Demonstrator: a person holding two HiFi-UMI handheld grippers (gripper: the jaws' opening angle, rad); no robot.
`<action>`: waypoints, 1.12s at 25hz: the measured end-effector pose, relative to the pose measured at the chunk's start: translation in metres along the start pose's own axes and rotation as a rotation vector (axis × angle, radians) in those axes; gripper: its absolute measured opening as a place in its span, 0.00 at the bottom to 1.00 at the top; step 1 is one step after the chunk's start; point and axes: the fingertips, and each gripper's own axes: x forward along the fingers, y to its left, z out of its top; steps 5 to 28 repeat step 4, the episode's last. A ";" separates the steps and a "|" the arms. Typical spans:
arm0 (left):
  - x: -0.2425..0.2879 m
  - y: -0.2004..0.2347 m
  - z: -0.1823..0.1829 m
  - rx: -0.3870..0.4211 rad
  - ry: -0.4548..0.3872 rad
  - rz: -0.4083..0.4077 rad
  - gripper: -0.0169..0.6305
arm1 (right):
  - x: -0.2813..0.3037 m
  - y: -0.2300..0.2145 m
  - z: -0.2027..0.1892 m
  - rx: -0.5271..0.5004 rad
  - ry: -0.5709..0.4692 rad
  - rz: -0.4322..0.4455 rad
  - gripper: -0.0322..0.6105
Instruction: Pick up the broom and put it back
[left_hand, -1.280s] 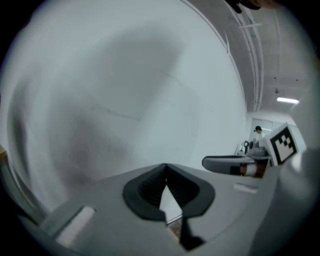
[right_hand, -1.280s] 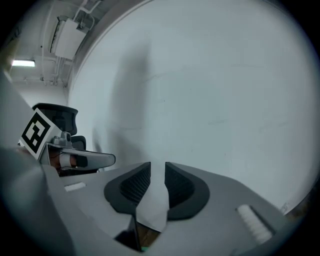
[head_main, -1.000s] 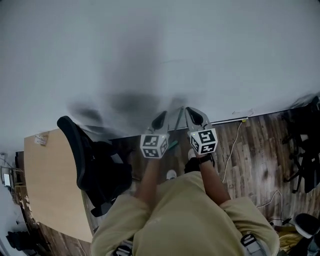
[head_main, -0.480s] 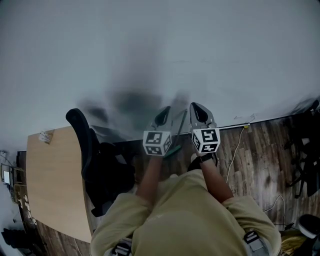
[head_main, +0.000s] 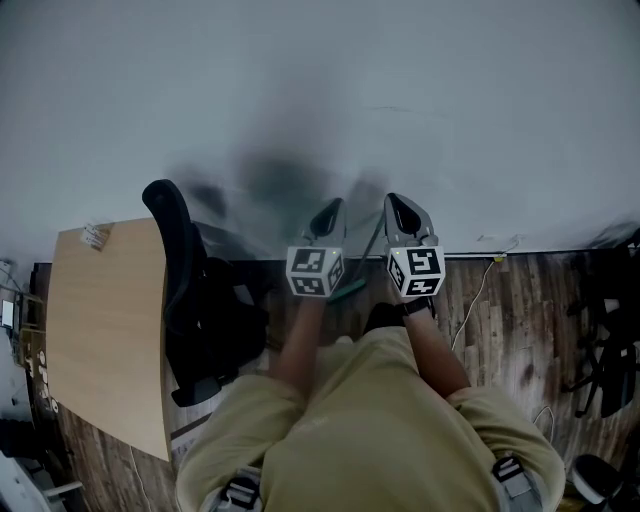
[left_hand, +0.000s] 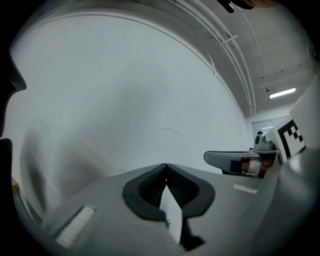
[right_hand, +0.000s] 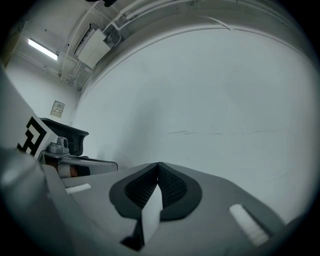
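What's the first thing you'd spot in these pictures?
Two grey grippers with black-and-white marker cubes, the left gripper and the right gripper, are held side by side toward a big white wall. Left of them, a black chair stands by a wooden table.

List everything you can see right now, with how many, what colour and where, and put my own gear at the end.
wall: one, white, straight ahead, fills the upper head view
desk: one, light wood, at the left
office chair: one, black, against the desk's right edge
floor: dark wood planks, below the wall
cable: one, white, on the floor at the right, running to the wall
strip light: one, lit, on the ceiling in the right gripper view
stick: one, grey with a green part, between the two grippers; probably the broom, whether it is gripped cannot be told
shirt: one, tan, on the person
left gripper: one, grey, jaws together, aimed at the wall
right gripper: one, grey, jaws together, beside the left
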 end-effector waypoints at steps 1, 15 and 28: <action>0.000 0.004 -0.002 -0.005 0.005 0.011 0.03 | 0.003 0.001 -0.001 -0.002 0.002 0.010 0.06; 0.000 0.014 -0.008 -0.018 0.015 0.044 0.03 | 0.011 0.005 -0.003 -0.011 0.007 0.044 0.06; 0.000 0.014 -0.008 -0.018 0.015 0.044 0.03 | 0.011 0.005 -0.003 -0.011 0.007 0.044 0.06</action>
